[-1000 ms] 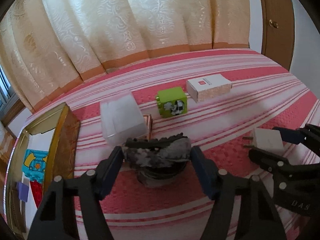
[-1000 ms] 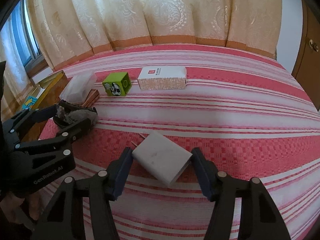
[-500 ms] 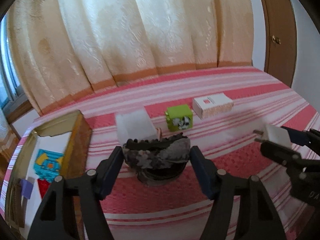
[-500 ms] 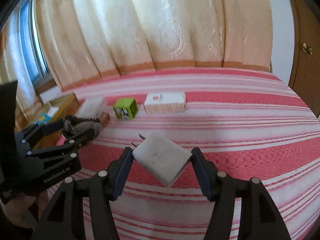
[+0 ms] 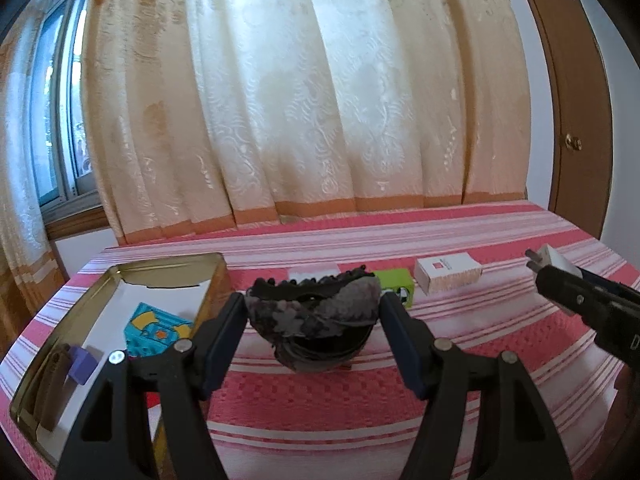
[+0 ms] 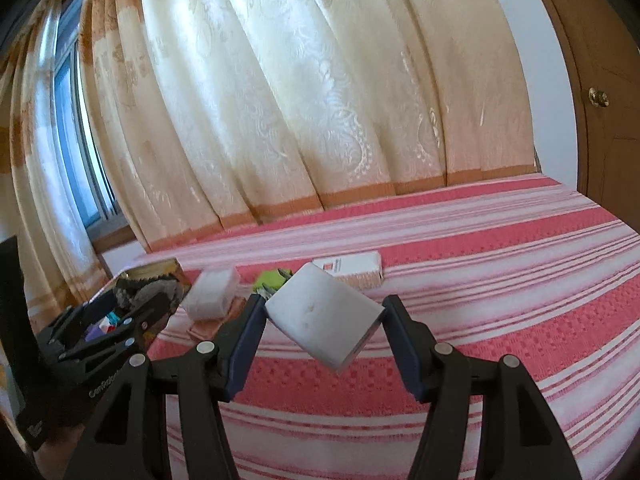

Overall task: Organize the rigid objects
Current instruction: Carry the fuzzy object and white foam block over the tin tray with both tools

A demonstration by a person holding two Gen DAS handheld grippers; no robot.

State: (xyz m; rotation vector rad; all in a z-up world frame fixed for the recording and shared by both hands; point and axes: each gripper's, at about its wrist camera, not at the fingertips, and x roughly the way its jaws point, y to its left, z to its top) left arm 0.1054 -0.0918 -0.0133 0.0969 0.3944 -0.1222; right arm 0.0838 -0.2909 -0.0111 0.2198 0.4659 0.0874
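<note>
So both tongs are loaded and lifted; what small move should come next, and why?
Probably swing the left tongs, shut on the dark hair clip, leftwards over the open tin. The tin lies just beside it and already holds small items, while the right tongs hold the charger farther off.

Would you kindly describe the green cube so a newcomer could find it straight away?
Start from the red striped bedspread below the cream curtain. A short row of small things lies across it, with the open gold tin at its left end. The green cube lies beside the white carton, the only bright green thing there.
</note>
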